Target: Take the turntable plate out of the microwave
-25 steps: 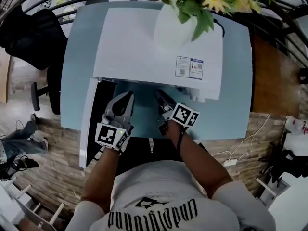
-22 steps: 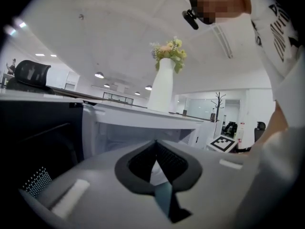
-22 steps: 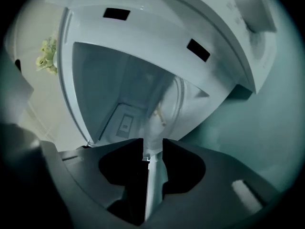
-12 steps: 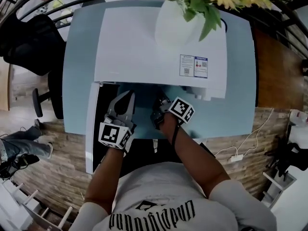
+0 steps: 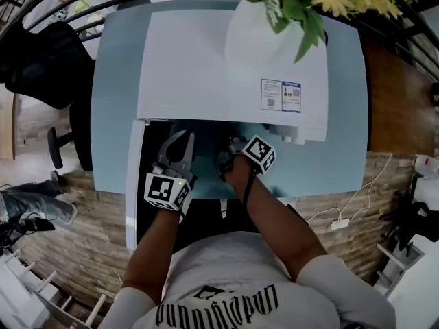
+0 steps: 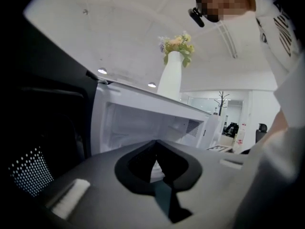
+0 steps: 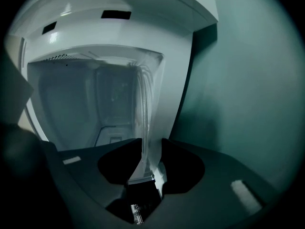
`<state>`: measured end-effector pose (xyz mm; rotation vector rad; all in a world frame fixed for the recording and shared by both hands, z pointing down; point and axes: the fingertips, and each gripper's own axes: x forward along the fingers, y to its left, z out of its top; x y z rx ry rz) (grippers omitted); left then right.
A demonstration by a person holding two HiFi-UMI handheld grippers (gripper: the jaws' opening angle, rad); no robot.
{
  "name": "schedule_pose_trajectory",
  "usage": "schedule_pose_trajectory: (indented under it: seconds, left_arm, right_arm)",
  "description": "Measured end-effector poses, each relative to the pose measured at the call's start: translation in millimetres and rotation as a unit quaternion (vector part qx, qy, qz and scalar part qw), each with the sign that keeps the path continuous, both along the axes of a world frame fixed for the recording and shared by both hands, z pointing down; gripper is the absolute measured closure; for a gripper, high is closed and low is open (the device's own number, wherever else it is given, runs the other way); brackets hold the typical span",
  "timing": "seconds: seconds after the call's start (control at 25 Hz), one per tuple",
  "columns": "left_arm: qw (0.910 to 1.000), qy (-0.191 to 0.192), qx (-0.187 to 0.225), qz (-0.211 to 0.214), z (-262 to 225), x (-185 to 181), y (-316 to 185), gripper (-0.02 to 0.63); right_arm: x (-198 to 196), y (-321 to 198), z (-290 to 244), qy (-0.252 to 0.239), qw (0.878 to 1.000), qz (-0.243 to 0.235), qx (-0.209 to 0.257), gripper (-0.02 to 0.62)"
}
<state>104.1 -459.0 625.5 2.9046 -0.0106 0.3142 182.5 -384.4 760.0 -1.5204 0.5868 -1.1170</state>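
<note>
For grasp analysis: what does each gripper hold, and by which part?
Right gripper: the rim of the turntable plate stands between its jaws, which have just been opening; grip cannot be told. Left gripper: shut, empty.

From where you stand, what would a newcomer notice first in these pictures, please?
The white microwave on the pale blue table, its door swung open to the left, with a vase of flowers on top. Next, the two grippers at its mouth: the left gripper shut and empty, the right gripper with jaws that have just been opening around the rim of the clear glass plate.
</note>
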Motion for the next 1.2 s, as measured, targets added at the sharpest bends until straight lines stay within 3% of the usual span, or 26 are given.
schedule_pose_trajectory:
  seconds: [0.32, 0.44, 0.68, 0.96, 1.2]
  left_arm:
    - [0.9999, -0.005, -0.013, -0.003, 5.2, -0.2, 0.4, 0.557]
    - [0.9993, -0.006, -0.035, -0.012, 11.6, -0.8, -1.6, 0.557]
    - [0.9946, -0.017, -0.1, -0.024, 29.3, -2.7, 2.3, 0.554]
    - [0.974, -0.013, -0.222, -0.042, 48.1, -0.7, 15.9, 0.469]
    - [0.9471, -0.023, -0.311, -0.078, 72.3, -7.5, 18.8, 0.385]
  right_arm:
    - [-2.3, -0.5, -4.5, 0.007, 1.0, 0.008, -0.011, 0.492]
    - [-5.5, -2.6, -9.7, 0.016, 1.0, -0.002, -0.012, 0.555]
    - [-3.4, 4.6, -10.0, 0.023, 1.0, -0.004, -0.007, 0.56]
    - [-11.5, 15.1, -11.3, 0.028, 0.999, -0.02, -0.012, 0.561]
    - [-24.3, 29.3, -12.2, 0.031, 0.999, -0.039, -0.015, 0.563]
